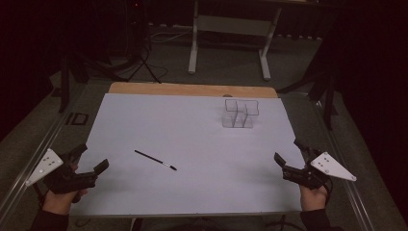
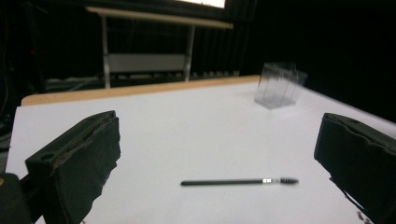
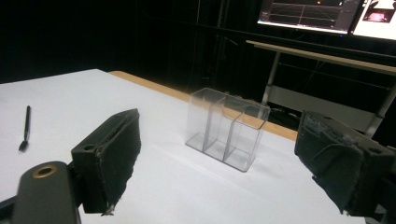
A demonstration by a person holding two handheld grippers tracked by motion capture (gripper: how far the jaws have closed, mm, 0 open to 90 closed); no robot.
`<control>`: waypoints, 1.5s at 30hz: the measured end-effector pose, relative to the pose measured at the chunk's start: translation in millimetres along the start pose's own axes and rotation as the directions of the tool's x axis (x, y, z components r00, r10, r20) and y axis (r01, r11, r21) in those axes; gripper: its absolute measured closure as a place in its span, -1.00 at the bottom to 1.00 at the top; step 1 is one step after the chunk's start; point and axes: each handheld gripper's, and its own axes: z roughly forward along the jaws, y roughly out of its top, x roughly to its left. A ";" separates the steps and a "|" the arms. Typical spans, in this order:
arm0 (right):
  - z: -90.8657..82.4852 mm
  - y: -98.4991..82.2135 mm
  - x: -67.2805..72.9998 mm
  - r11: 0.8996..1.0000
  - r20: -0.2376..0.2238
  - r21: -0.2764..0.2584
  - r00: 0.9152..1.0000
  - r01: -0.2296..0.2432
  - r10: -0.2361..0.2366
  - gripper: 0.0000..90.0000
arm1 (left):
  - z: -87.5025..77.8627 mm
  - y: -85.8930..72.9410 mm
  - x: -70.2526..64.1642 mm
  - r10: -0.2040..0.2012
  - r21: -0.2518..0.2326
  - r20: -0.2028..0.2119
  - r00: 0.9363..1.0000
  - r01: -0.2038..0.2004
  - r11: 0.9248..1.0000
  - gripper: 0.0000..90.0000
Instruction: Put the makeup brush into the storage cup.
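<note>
The left hand-held gripper (image 1: 91, 156) hovers wide open at the desk's (image 1: 144, 120) near-left edge; a thin black brush (image 1: 155, 160) lies flat mid-desk; a clear divided organizer (image 1: 239, 113) stands far right; the right hand-held gripper (image 1: 287, 150) gapes empty.

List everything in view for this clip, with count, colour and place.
brush: 1, thin black handle, small dark bristle head, lying flat left of the table's middle
organizer: 1, clear plastic, divided compartments, upright, far right part of the table
table: 1, white top with a wooden far edge
left gripper: 1, black, jaws open, holding nothing, near left corner
right gripper: 1, black, jaws open, holding nothing, near right corner
</note>
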 end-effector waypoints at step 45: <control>2.4 1.5 5.1 1.000 -0.028 0.011 1.000 0.003 -0.003 -0.68 | 31.0 56.0 -8.0 0.214 0.510 0.439 0.873 -0.438 0.740 -0.99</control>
